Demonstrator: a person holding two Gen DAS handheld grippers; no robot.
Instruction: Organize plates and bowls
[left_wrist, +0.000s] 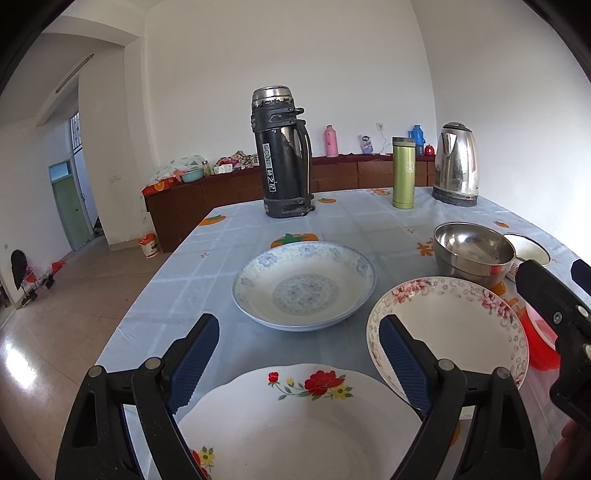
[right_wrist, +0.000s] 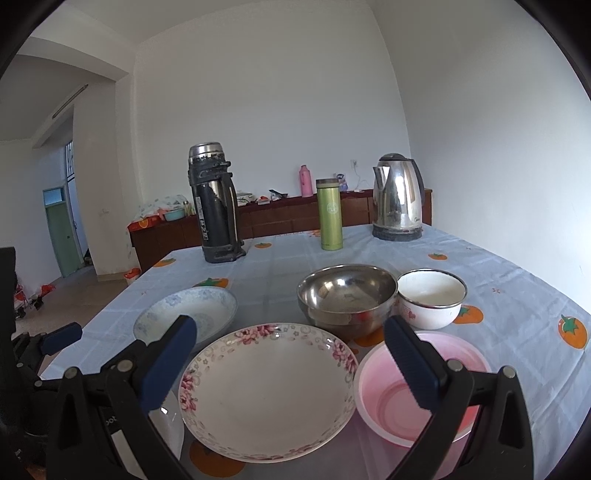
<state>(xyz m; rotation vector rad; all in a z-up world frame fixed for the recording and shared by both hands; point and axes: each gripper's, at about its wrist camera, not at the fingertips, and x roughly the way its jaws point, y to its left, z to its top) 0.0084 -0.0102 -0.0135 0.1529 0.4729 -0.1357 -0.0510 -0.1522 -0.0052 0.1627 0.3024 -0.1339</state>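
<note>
My left gripper is open above a white plate with red flowers at the table's near edge. A blue-patterned plate lies ahead of it. A pink-flowered plate lies to the right, under my open right gripper, which also shows in the left wrist view. A steel bowl, a white enamel bowl and a pink plastic bowl sit to the right. The blue-patterned plate is at the left.
A black thermos, a green flask and a steel kettle stand at the table's far side. The tablecloth ends at the left above the floor. A cabinet lines the wall.
</note>
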